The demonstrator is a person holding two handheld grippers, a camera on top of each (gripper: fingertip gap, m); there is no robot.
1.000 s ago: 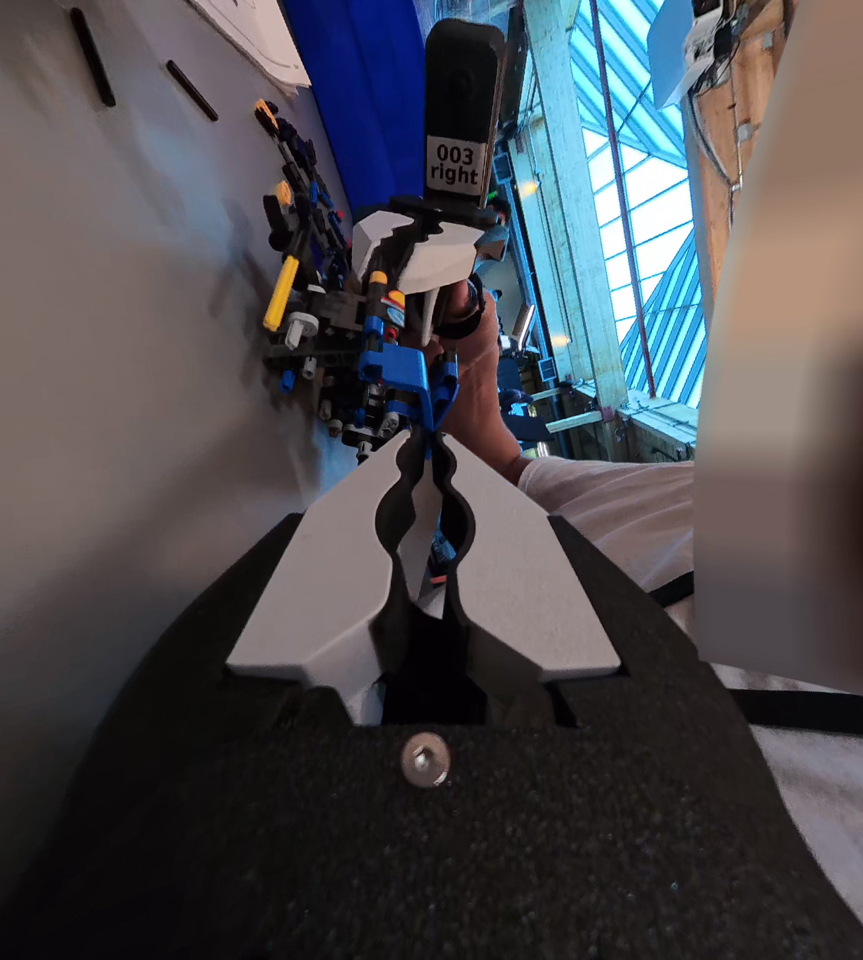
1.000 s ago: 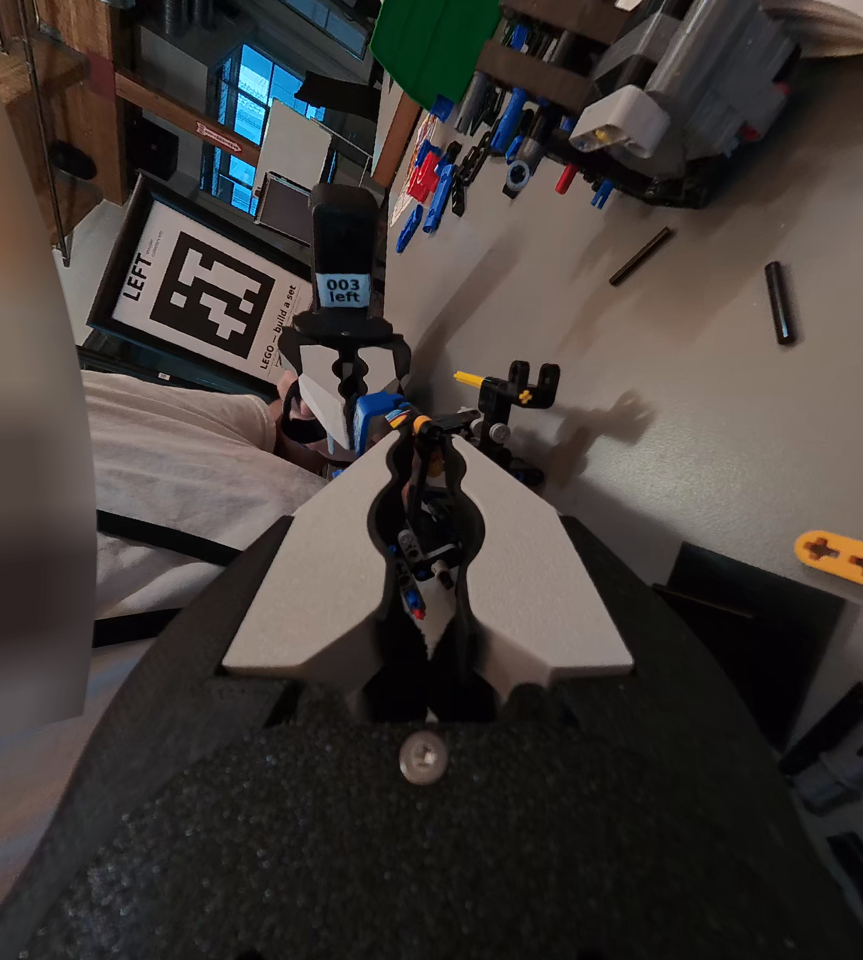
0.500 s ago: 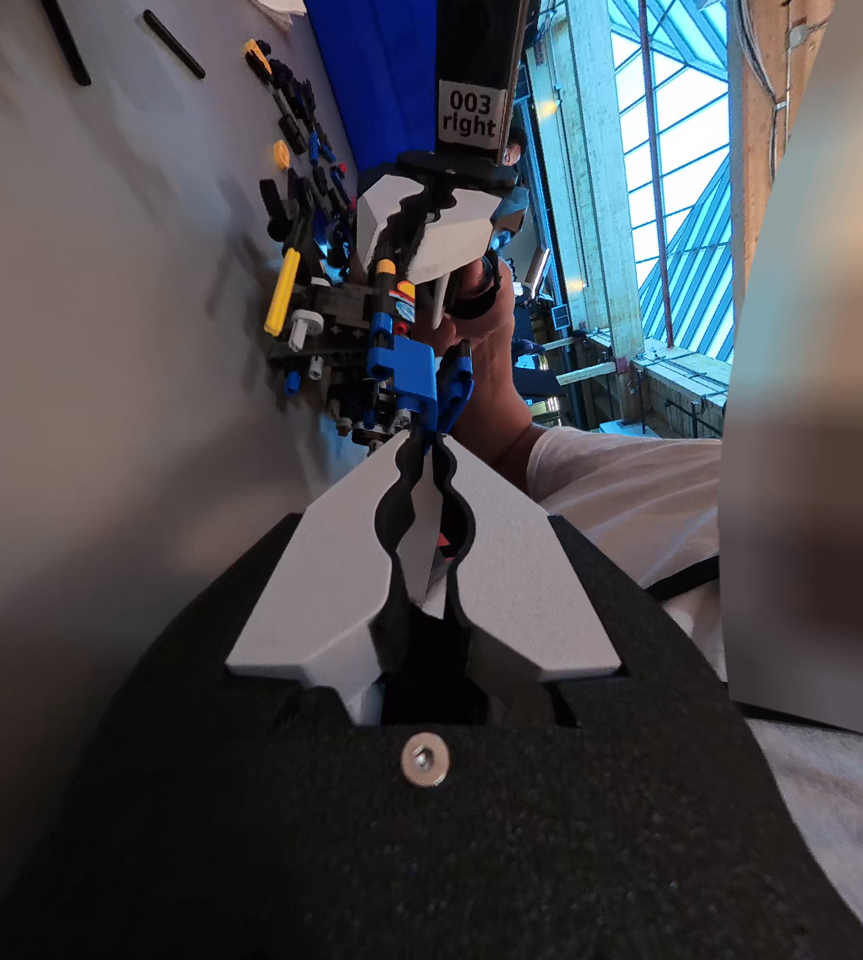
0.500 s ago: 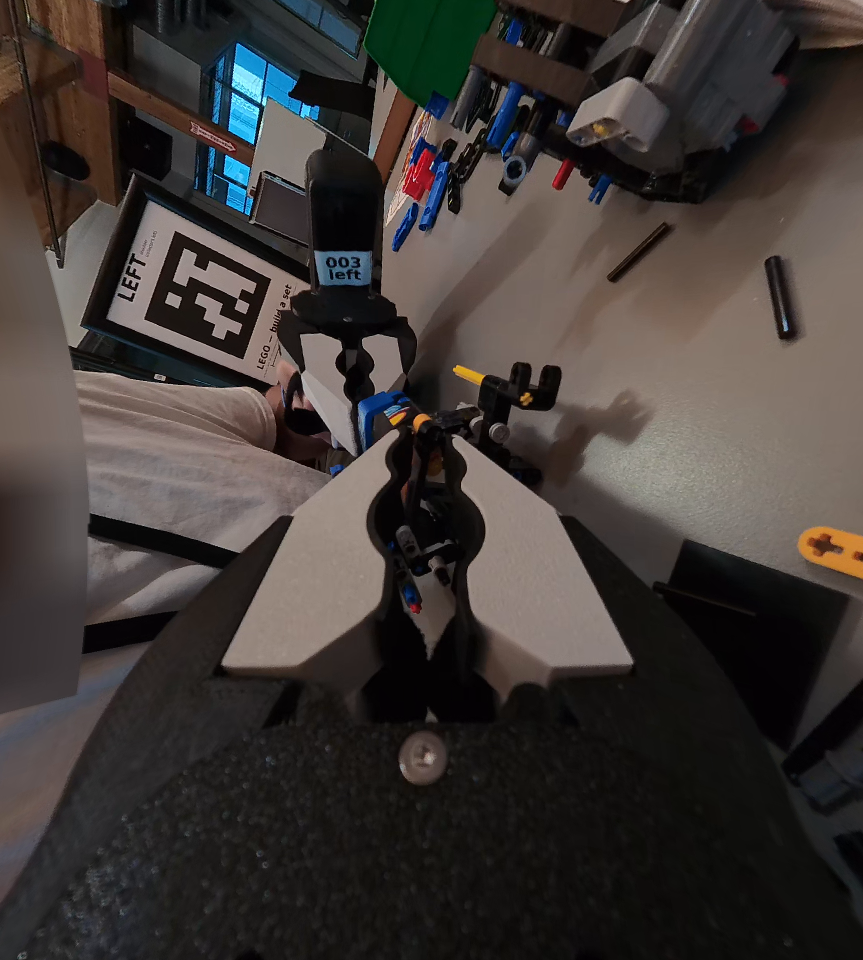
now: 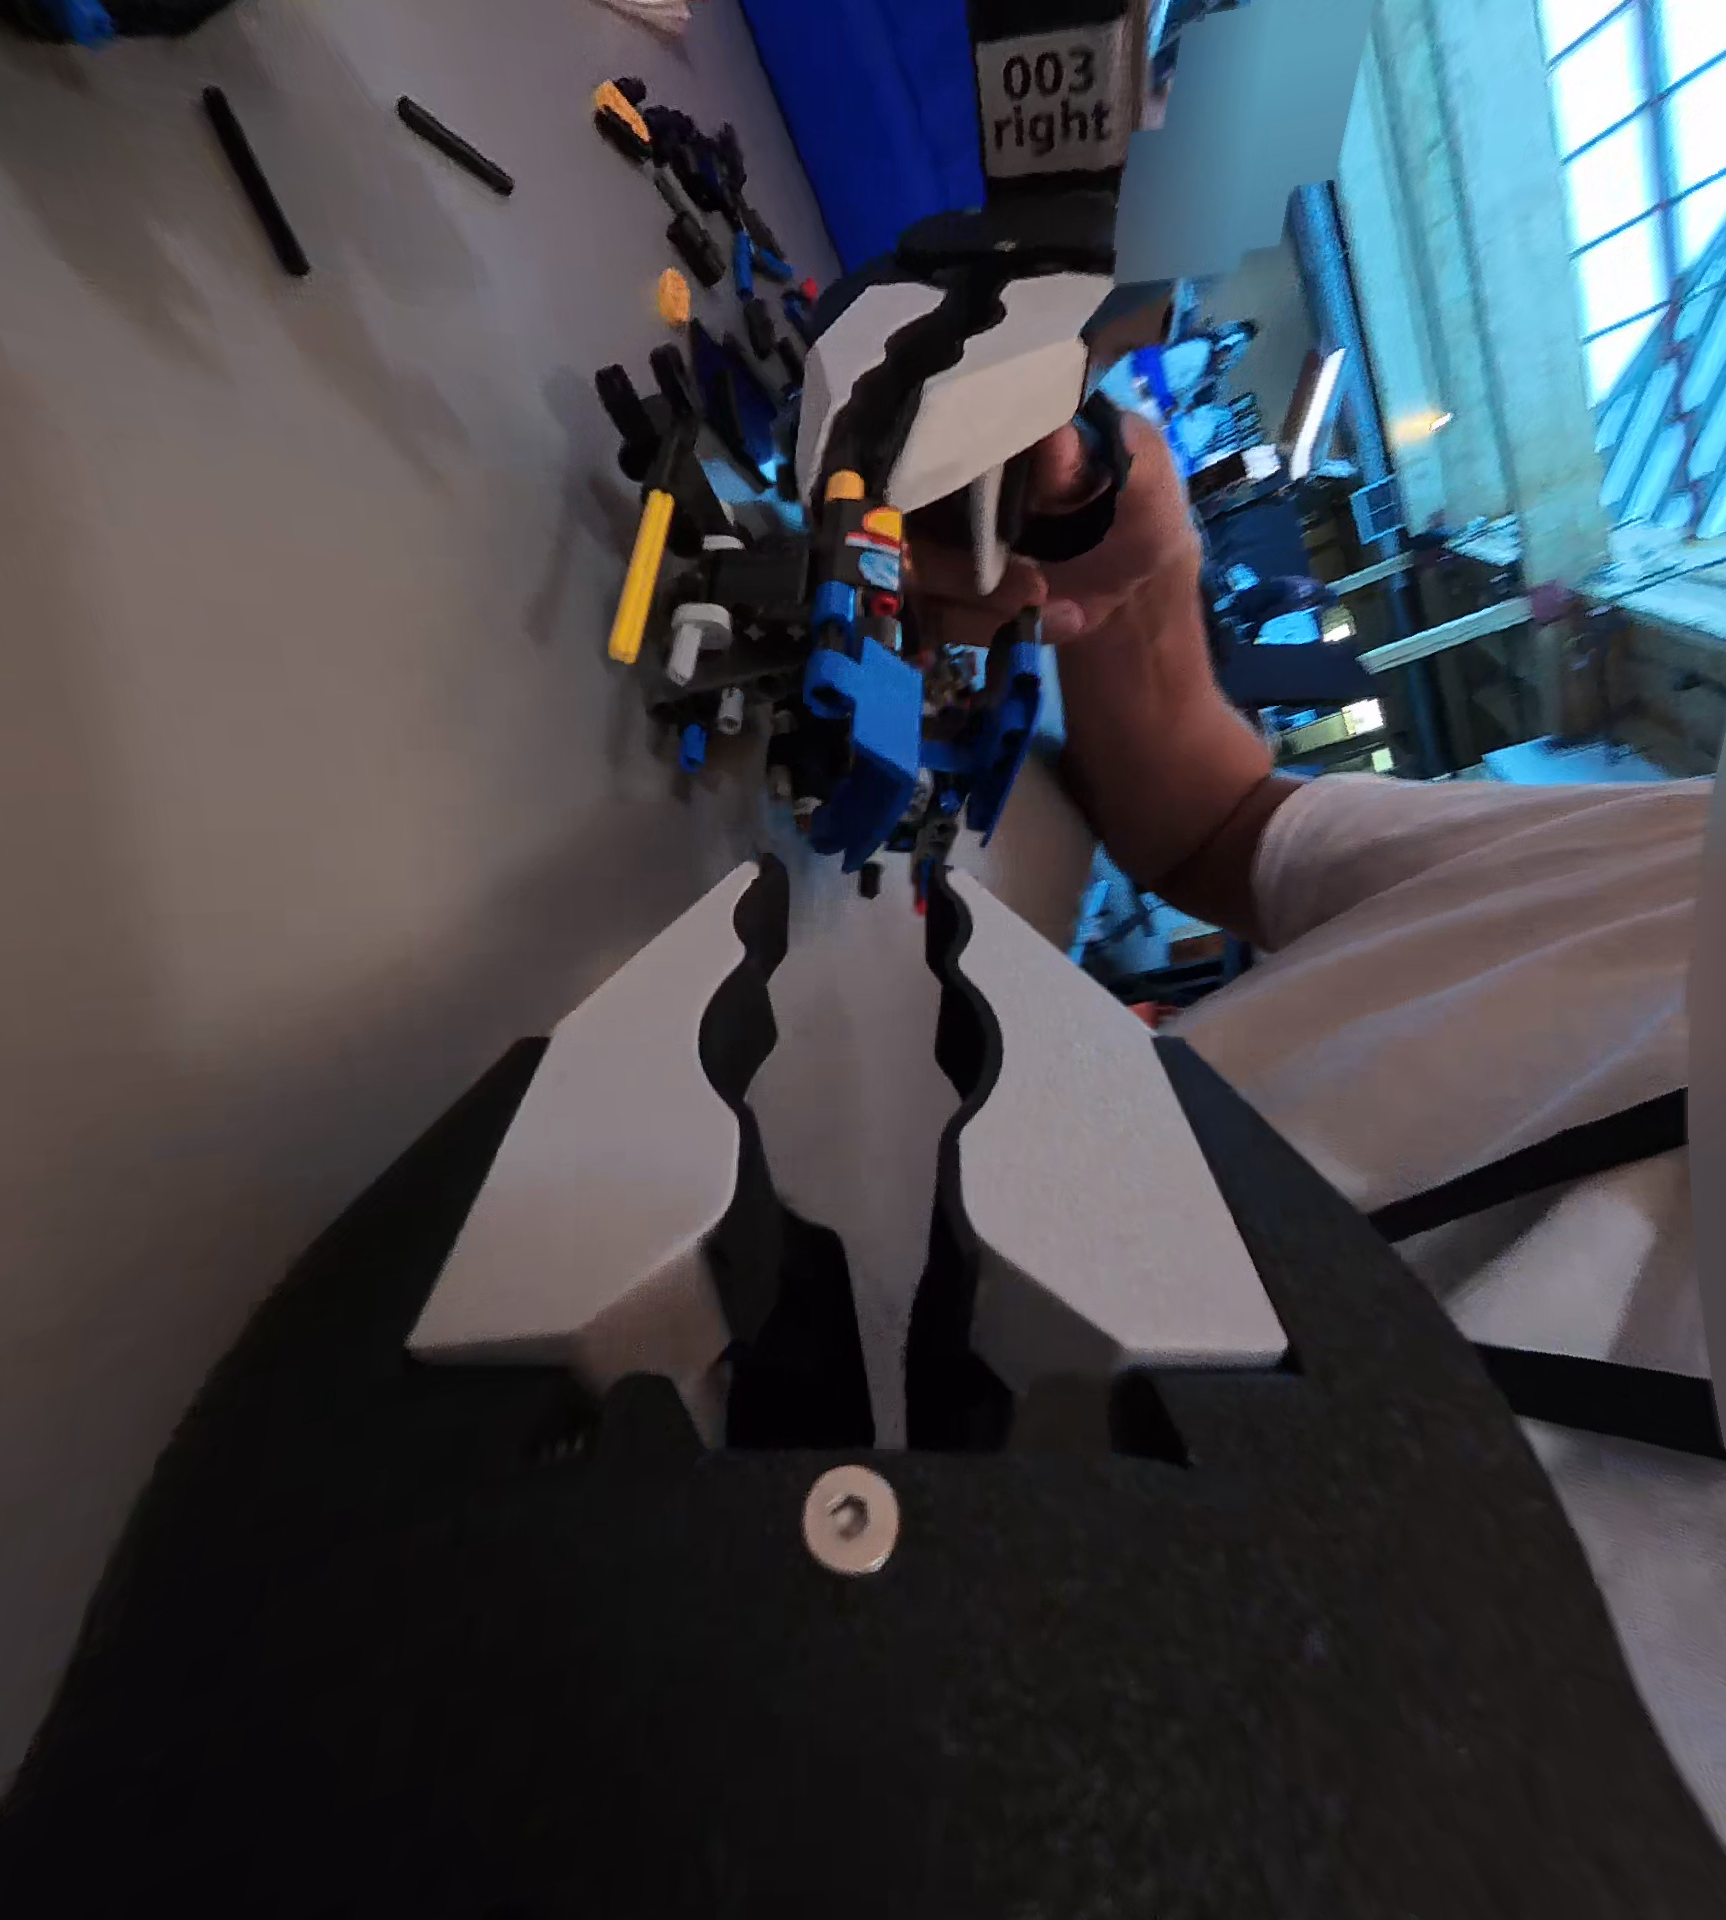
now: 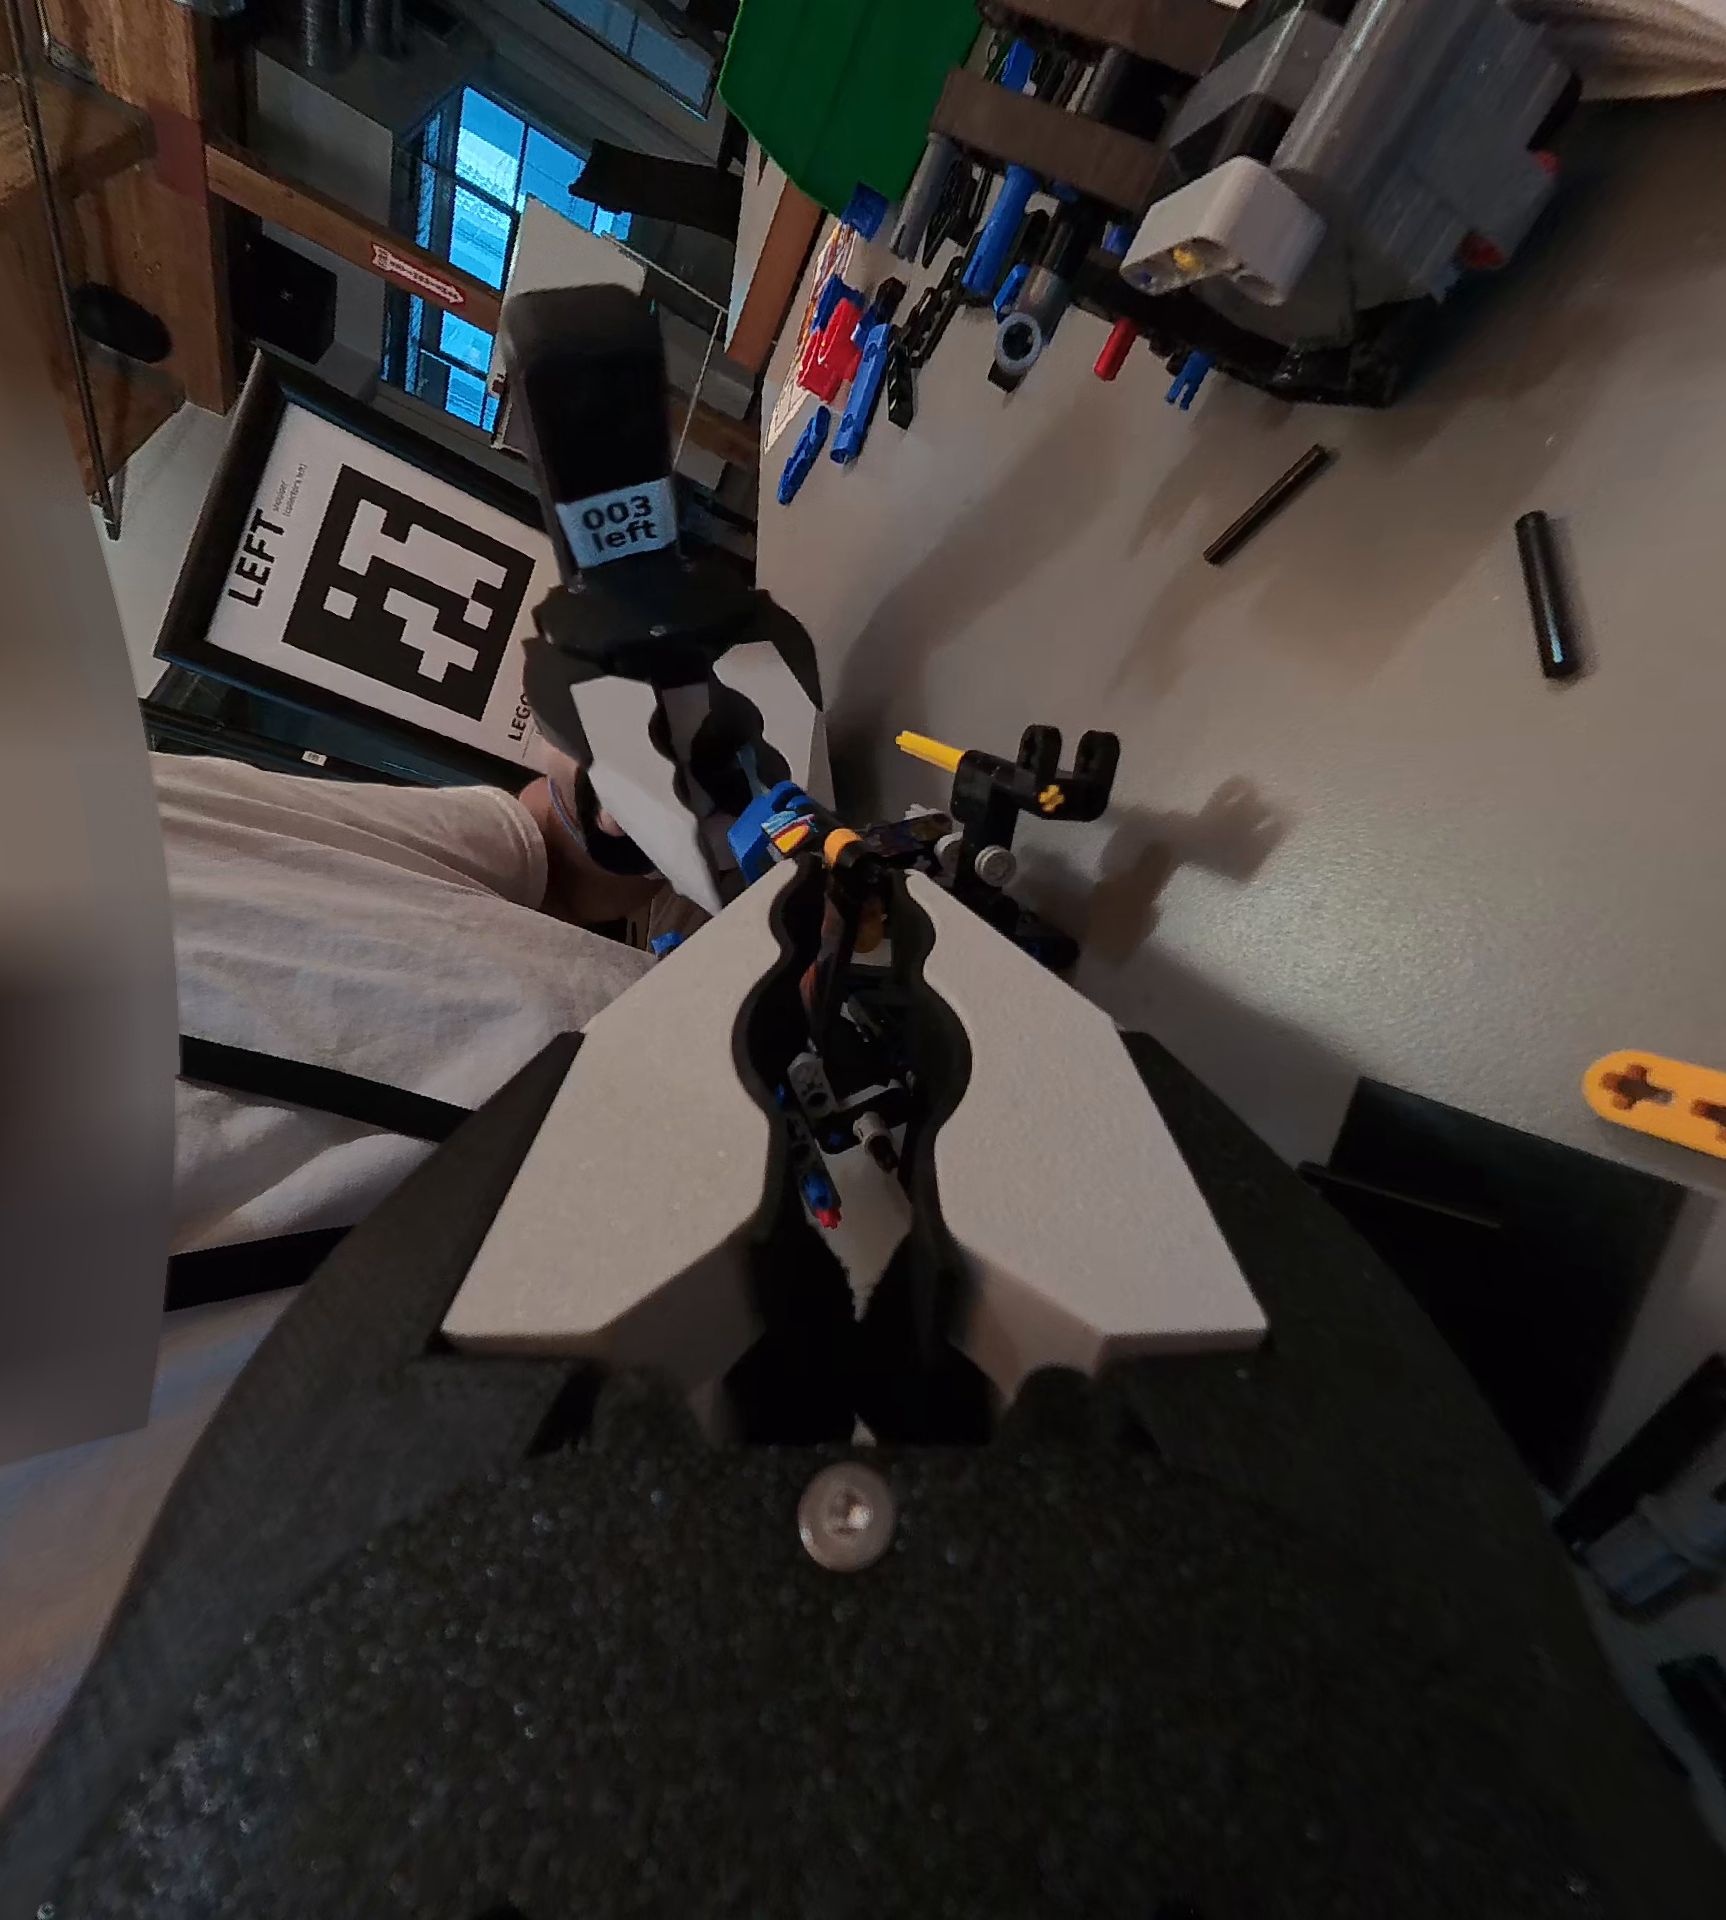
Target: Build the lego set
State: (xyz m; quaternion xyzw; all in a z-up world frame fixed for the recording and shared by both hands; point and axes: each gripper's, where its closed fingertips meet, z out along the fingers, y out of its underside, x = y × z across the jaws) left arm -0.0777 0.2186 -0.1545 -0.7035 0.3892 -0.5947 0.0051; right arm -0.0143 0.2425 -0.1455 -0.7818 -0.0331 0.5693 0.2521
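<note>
A small lego assembly (image 5: 797, 644) of black, blue and yellow parts is held just above the grey table (image 5: 215, 727). My left gripper (image 5: 848, 883) is open; the assembly's blue part (image 5: 874, 748) sits just beyond its fingertips, not gripped. The right gripper (image 5: 926, 416) shows beyond, clamped on the assembly's top end. In the right wrist view my right gripper (image 6: 843, 883) is shut on the assembly (image 6: 1004, 821), whose black and orange pins show between the fingers. The left gripper (image 6: 708, 758) shows behind it, open at the blue part (image 6: 771, 826).
Loose black axles (image 5: 251, 177) (image 6: 1550, 592) lie on the table, with a yellow beam (image 6: 1695, 1107), a black plate (image 6: 1482, 1247), a grey motor block (image 6: 1358, 156) and several blue and red parts (image 6: 859, 353). A person's arm and white shirt (image 5: 1461, 935) are close by. Left tips to right tips: about 8 centimeters.
My left gripper has opened and let go of the blue part it was shut on. The right gripper still holds the assembly, which looks closer and tilted in the left wrist view.
</note>
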